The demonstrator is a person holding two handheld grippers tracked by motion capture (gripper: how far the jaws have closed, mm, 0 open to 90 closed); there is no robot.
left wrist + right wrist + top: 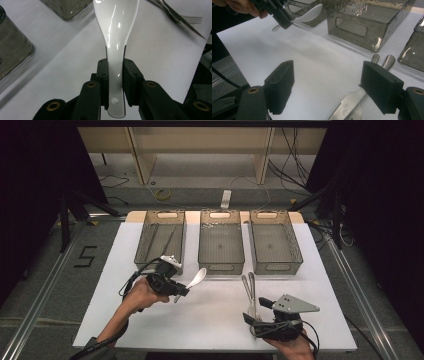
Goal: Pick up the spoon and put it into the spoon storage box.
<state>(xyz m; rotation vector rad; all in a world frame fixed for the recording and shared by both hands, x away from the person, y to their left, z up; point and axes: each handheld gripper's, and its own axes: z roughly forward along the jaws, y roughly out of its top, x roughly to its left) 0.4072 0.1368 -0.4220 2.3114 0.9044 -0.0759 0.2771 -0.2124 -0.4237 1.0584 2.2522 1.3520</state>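
Three bins (221, 245) in a row behind knife (251, 292) and fork (245, 287).

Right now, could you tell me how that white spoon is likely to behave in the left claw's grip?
The white spoon looks glossy and glazed, so it may slip between the left claw pads. It seems stiff, probably ceramic or melamine, and could chip if dropped. Held by its narrow handle, the bowl end may droop.

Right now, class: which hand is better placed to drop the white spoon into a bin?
Left. Its tongs are shut on the white spoon, near the left bin; the right tongs stand open over the knife.
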